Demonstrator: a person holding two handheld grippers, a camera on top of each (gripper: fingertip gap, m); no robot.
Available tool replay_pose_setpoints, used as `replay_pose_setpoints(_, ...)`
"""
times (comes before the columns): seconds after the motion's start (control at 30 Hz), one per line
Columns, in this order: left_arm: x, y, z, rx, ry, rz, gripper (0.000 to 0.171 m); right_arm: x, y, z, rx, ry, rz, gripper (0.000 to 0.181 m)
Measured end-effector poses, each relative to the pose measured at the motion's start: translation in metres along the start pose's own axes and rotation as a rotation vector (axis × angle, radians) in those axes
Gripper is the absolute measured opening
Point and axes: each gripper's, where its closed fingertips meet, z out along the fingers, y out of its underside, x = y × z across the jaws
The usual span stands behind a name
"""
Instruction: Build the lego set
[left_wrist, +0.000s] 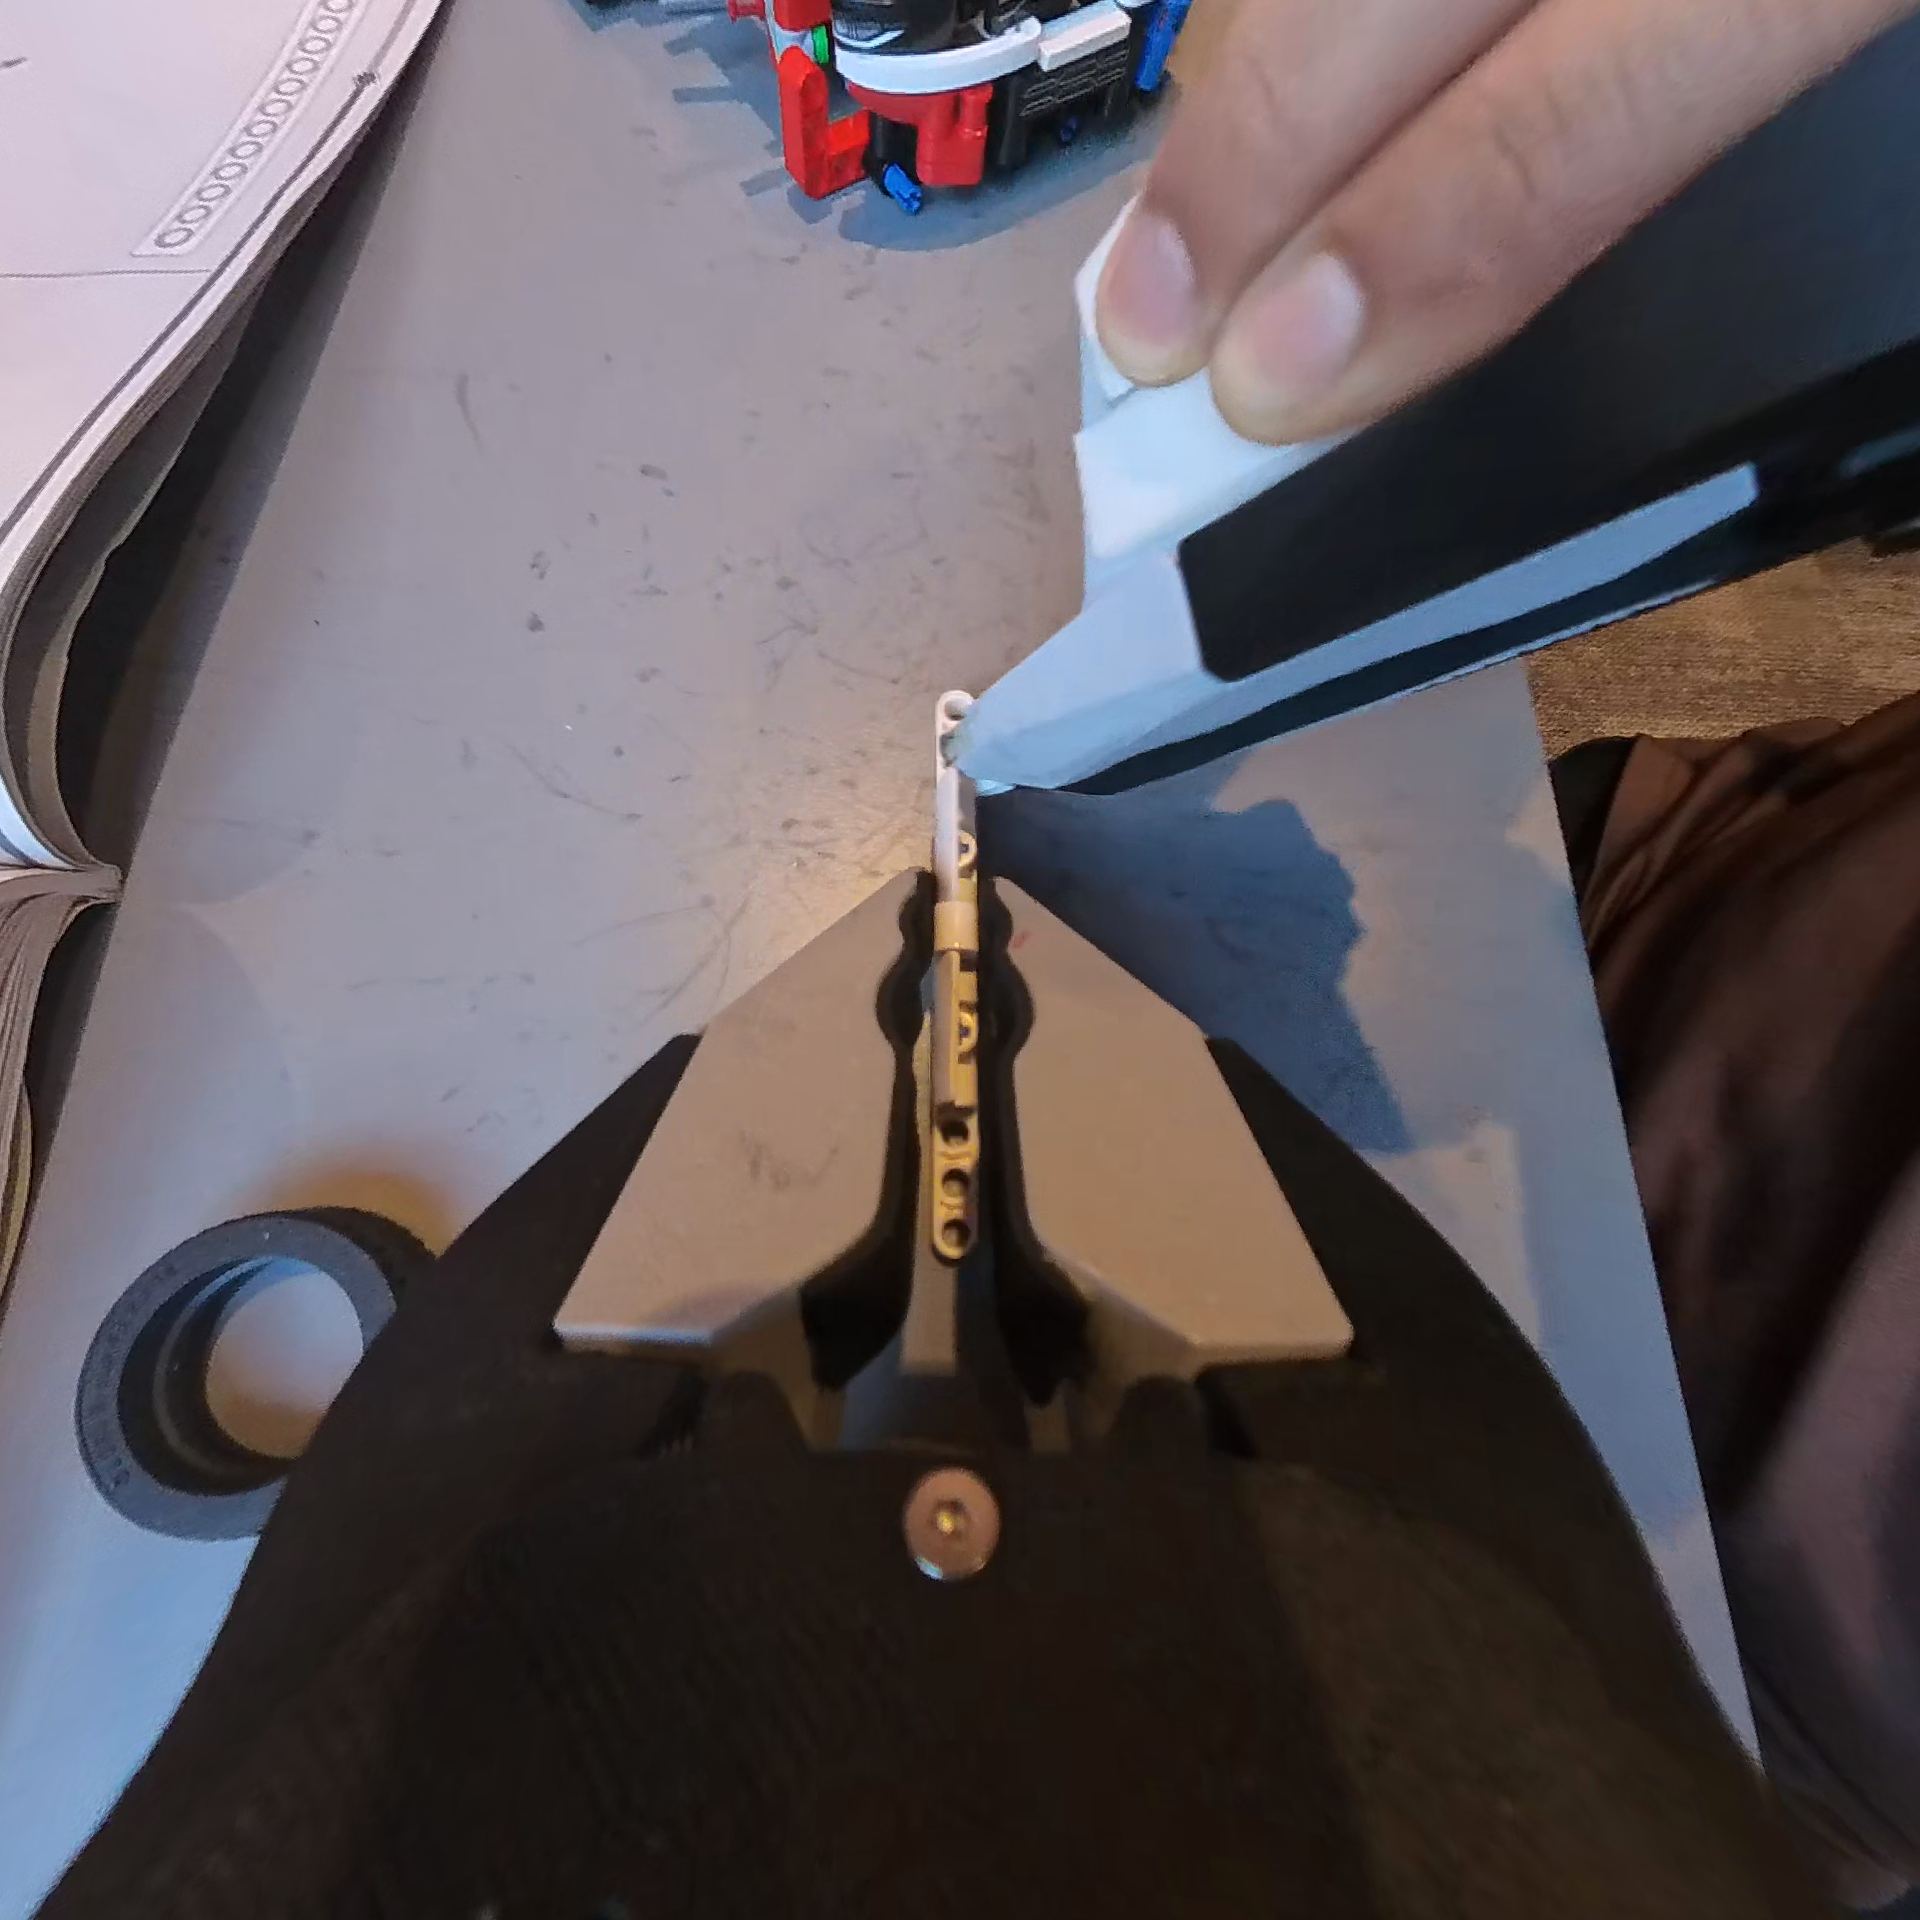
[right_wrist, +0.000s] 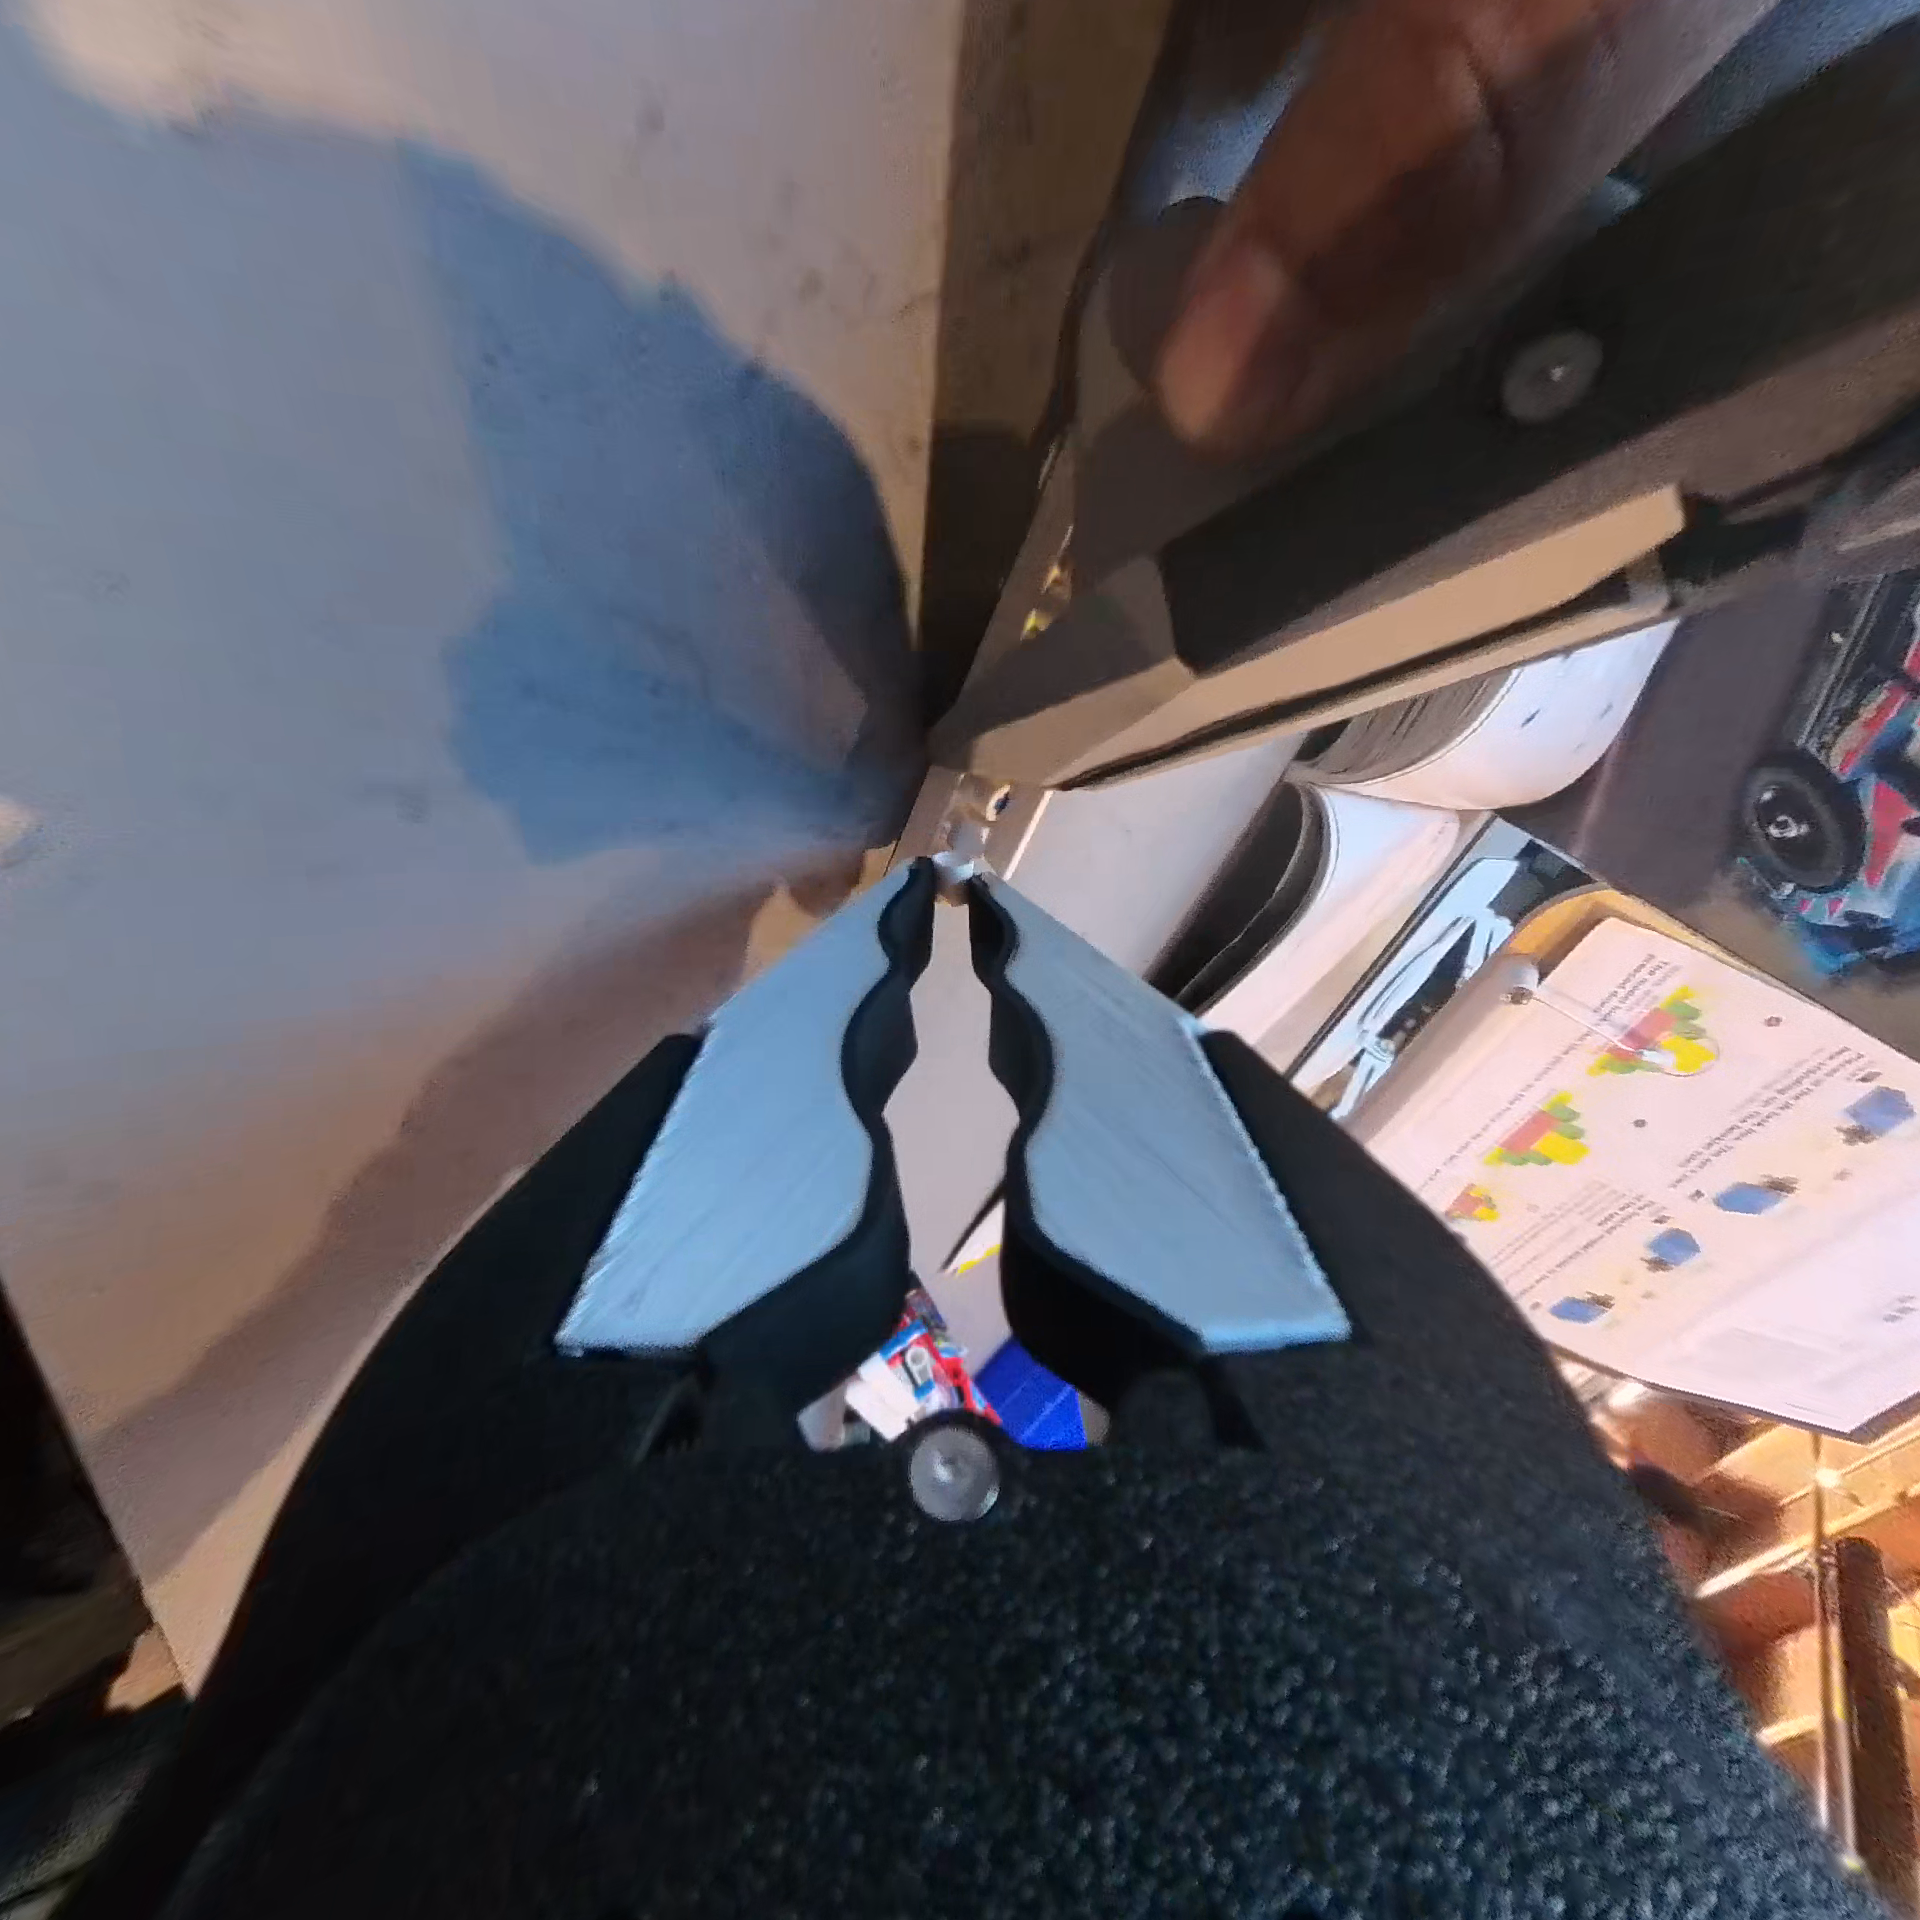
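Two pairs of tongs are seen meeting over a grey, scratched worktop (left_wrist: 540, 582). The left tongs (left_wrist: 961, 883) are closed on a thin pale lego beam (left_wrist: 954, 1049), which is held lengthwise between the fingers so that its holed end lies back toward the camera and its front end sticks out past the fingertips. A slim white link piece (left_wrist: 951, 769) is seen attached at that front end, standing out beyond the tips. The right tongs (left_wrist: 971, 753) are brought in from the upper right in the left wrist view, and their tips are set against the upper end of the white link piece. A hand (left_wrist: 1351, 197) is wrapped over the white body of the right tongs.

In the right wrist view, the right tongs (right_wrist: 954, 891) are nearly closed, with a small white peg (right_wrist: 956, 871) pinched at the very tips. The picture is blurred there, so the exact contact between peg and link cannot be told.

A black rubber tyre (left_wrist: 223, 1361) is laid flat on the worktop at the lower left, partly hidden by the left tongs. A thick open instruction book (left_wrist: 156, 260) is placed at the left edge. A partly built red, white and black lego model (left_wrist: 935, 94) is stood at the far side, well apart from the tongs.
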Motion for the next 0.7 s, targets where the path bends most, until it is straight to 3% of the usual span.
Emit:
replay_pose_setpoints(0.17,-0.0022,0.0,-0.0003,-0.001,-0.006,-0.013,0.005,-0.0006,-0.0032,0.0017,0.043,0.005,-0.03,0.005)
replay_pose_setpoints(0.27,-0.0022,-0.0001,-0.0002,0.0,-0.011,-0.006,0.005,-0.0018,-0.0029,0.0023,0.16,-0.203,0.226,0.006)
replay_pose_setpoints(0.4,-0.0028,0.0001,-0.0003,-0.002,-0.02,0.001,0.005,-0.0036,-0.0038,0.0032,0.228,-0.299,0.331,0.006)
replay_pose_setpoints(0.57,-0.0031,0.0001,-0.0004,-0.001,-0.02,0.0,0.006,-0.0047,-0.0045,0.0022,0.383,-0.591,0.627,0.006)
replay_pose_setpoints(0.7,-0.0031,0.0001,-0.0003,0.0,-0.024,0.005,0.005,-0.0028,-0.0042,0.0015,0.468,-0.699,0.759,0.006)
